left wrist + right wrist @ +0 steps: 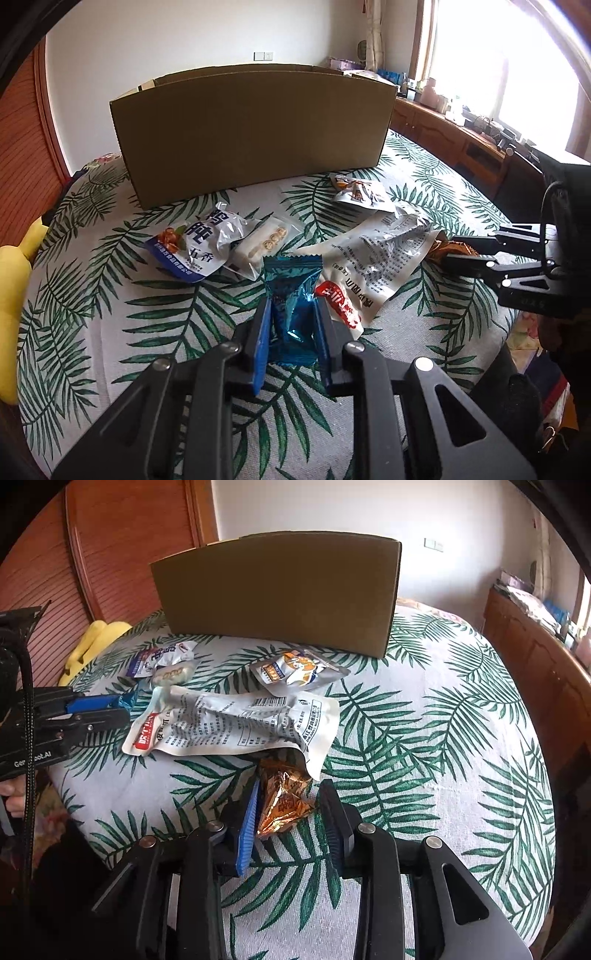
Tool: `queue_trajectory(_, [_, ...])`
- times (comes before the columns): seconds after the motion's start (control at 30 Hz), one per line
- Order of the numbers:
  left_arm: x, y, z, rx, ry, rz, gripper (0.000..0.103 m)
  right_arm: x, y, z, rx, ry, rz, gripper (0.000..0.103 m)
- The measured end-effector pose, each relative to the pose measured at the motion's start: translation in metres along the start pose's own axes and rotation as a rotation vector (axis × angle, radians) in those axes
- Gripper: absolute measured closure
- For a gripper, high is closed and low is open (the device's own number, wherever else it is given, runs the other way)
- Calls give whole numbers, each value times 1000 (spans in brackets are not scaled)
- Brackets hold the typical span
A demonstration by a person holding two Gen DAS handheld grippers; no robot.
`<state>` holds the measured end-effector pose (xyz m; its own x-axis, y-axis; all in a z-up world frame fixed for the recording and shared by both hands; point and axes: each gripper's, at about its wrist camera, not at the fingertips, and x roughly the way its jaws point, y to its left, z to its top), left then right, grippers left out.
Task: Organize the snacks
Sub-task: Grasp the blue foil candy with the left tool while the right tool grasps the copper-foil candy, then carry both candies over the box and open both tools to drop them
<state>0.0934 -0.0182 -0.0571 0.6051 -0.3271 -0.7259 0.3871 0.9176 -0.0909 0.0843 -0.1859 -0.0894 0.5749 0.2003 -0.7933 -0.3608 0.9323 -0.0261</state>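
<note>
**Leaf-print bed, two small snacks between fingers**

I am pinching the blue wrapper (293, 314), light and crinkly, at mid-body in the left gripper (291, 325). The right gripper (290, 808) is straddling the orange foil pack (282, 799), fingers not yet closed. Cardboard box (255, 133) is waiting behind.

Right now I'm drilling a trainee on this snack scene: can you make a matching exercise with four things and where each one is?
Things:
1. blue candy
2. orange packet
3. box
4. big white pouch

Places:
A. between the right gripper's fingers
B. standing at the back of the cloth
C. between the left gripper's fingers
D. lying flat, one corner over the orange packet

Pairs: 1-C, 2-A, 3-B, 4-D
</note>
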Motion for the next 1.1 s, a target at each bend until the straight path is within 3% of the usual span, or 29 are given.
queue_trajectory(0.23, [-3,-3,3,-4,-15,-12,83,-4,5,-4,-25,1,14,80])
queue_trajectory(0.73, [2,-7,11,-18,-26,-29,83,-30,-10,-18,53,-53,37,80])
queue_trajectory(1.1, [3,-5,38,-20,-65,-32,83,-53,-22,1,63,-131,28,80])
